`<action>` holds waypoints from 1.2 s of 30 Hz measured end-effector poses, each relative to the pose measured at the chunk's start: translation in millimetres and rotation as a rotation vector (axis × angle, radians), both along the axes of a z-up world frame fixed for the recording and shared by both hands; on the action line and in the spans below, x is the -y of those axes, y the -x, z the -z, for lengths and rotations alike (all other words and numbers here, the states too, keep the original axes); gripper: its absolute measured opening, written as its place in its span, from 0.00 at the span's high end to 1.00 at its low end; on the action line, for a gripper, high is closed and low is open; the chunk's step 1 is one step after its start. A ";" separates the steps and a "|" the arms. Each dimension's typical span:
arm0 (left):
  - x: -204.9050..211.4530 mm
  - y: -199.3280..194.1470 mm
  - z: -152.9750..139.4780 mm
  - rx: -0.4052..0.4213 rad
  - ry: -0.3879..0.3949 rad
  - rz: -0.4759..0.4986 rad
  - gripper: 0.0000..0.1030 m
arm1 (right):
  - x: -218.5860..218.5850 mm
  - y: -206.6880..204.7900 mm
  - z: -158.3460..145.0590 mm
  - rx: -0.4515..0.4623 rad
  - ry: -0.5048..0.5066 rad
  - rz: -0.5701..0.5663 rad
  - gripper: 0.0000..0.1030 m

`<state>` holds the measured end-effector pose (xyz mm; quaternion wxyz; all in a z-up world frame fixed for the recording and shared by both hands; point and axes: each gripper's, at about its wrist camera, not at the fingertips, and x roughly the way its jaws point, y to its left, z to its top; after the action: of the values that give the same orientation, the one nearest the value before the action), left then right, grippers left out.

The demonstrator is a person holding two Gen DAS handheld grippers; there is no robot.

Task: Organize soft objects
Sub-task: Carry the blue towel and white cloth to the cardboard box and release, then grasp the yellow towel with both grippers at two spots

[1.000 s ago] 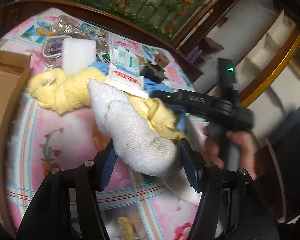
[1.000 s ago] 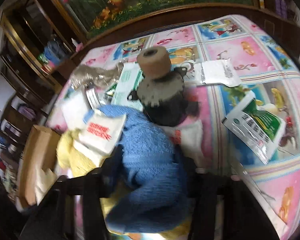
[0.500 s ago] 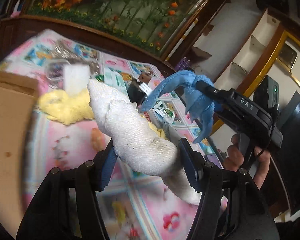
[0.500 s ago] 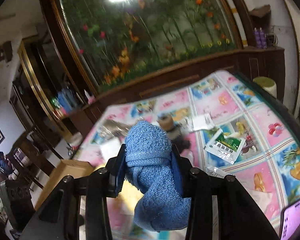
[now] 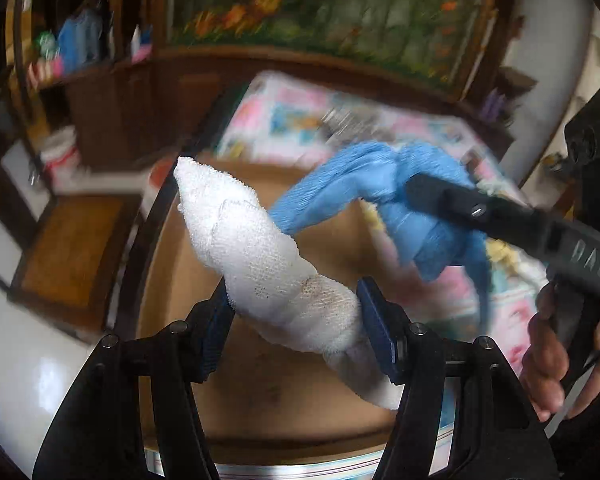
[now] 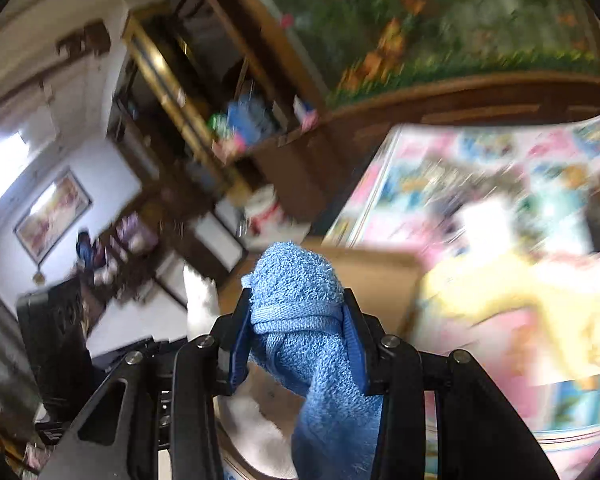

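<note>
Both towels are now hanging over the cardboard box, off the surface: left tongs pinching the white towel, right tongs pinching the blue towel.

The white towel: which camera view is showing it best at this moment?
The left wrist view. There the white towel is sharp and nearly whole, clamped between the left gripper's pads above the cardboard box. The right wrist view shows only blurred white parts behind the right gripper and its blue towel.
</note>
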<state>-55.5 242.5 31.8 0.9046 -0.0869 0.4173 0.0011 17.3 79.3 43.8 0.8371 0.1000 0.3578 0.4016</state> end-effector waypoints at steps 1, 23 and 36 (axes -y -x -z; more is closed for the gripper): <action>-5.0 -4.4 11.0 -0.031 -0.008 -0.010 0.40 | -15.5 -0.6 13.5 -0.013 0.036 -0.010 0.61; 24.4 43.0 37.9 0.059 -0.096 -0.199 0.24 | 7.5 16.3 58.3 -0.084 0.013 -0.114 0.20; 116.6 20.1 -48.5 0.217 0.125 -0.003 0.24 | 155.6 -34.0 7.4 0.006 0.025 -0.055 0.20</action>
<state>-75.6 125.9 80.3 0.9372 -0.1432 0.3162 -0.0331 51.2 -76.4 36.5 0.8280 0.0783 0.3628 0.4203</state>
